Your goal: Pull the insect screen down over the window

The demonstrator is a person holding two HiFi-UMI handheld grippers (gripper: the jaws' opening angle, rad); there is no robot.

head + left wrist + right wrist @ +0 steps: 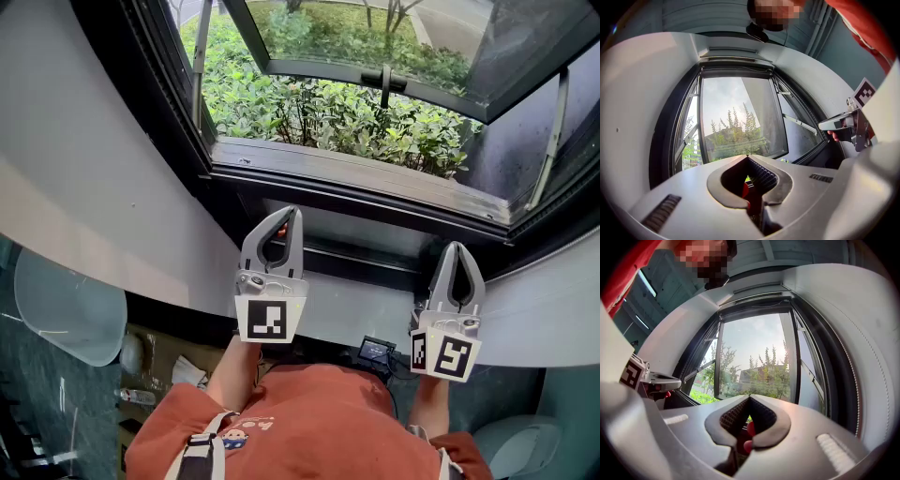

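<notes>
The insect screen (736, 60) sat rolled up at the top of the window frame (356, 199), with the glass sash (375, 37) swung outward over shrubs (319, 112). Inside, near the sill, the left gripper (289, 212) and the right gripper (456, 246) each had their jaws pressed together on nothing.
</notes>
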